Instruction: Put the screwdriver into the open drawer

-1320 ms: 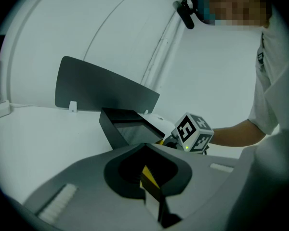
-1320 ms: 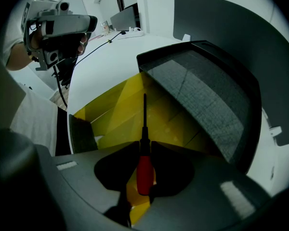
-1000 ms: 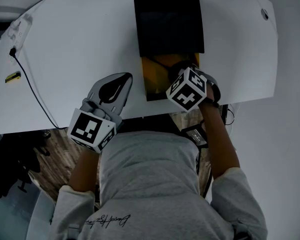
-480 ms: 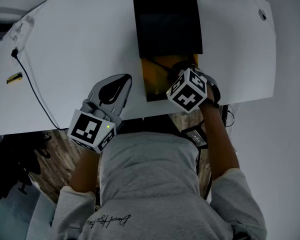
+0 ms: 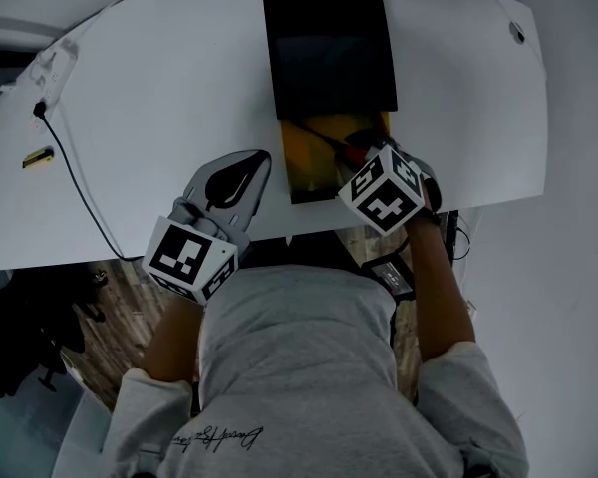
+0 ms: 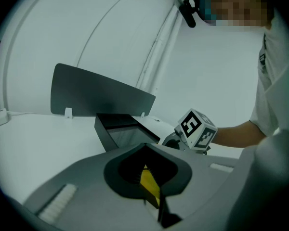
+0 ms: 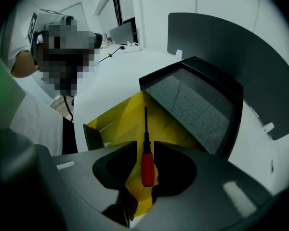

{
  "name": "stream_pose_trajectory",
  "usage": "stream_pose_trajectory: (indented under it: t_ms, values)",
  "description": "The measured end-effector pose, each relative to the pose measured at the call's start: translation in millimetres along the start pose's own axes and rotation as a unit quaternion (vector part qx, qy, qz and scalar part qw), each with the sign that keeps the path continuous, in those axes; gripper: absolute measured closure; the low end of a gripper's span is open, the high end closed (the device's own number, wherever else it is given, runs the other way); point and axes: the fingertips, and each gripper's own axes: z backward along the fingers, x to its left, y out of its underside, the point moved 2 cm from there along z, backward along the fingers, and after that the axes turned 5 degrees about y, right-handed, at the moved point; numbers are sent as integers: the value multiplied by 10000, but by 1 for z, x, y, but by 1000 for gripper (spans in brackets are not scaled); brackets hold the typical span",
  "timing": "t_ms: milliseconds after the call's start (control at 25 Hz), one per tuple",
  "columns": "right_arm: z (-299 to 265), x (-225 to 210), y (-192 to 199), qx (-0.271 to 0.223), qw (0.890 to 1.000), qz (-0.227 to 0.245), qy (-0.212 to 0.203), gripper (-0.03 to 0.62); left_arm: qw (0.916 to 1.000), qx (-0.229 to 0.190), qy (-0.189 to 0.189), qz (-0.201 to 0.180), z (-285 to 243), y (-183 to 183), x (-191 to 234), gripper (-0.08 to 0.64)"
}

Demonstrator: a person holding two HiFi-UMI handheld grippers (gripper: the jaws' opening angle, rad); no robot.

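Observation:
The screwdriver (image 5: 351, 148), red handle and dark shaft, lies in the open yellow drawer (image 5: 304, 172) that sticks out of the black cabinet (image 5: 329, 48). My right gripper (image 5: 367, 164) hangs over the drawer's right side and points steeply down. In the right gripper view the screwdriver (image 7: 147, 167) shows through the gap of the right gripper (image 7: 144, 144); the jaws have just been closing a little and stand apart, with no pad pressing on it. My left gripper (image 5: 255, 162) rests on the white table (image 5: 149, 98) left of the drawer, its tips (image 6: 144, 147) together and nothing in them.
A black cable (image 5: 75, 182) runs across the table's left part, near a small yellow item (image 5: 37, 157). A dark divider panel (image 6: 96, 95) stands behind the cabinet (image 6: 118, 129). The table's front edge and the person's body are right below both grippers.
The right gripper has lifted a little off the drawer, and the screwdriver's red handle now shows lying in the drawer beside it. The left gripper has stayed put.

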Motion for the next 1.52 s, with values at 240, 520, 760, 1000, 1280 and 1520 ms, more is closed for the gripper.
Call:
stream_pose_trajectory:
  t_ms: [240,520,760,1000,1280,1520]
  values:
    - [24,-5,0,-383,9989,-192,167,502,9999,-79,-107,-86,0,-12,-5,560]
    - [56,-4,-8,-861,9951,-347,335,545,9994,-221,34,-270,-2,-34,-26,560]
    - [83,0,-11,-1167,9913,-404,451,578,9991,-219,62,-353,4,-40,-39,560]
    - [115,2,-16,-1507,9853,-474,646,578,9984,-197,131,-506,13,-48,-47,560]
    - [144,-5,-20,-2018,9715,-997,742,580,9970,-386,86,-673,24,-68,-47,560]
    - [161,-4,-17,-2342,9609,-1325,645,580,9965,-429,92,-712,25,-72,-55,560]
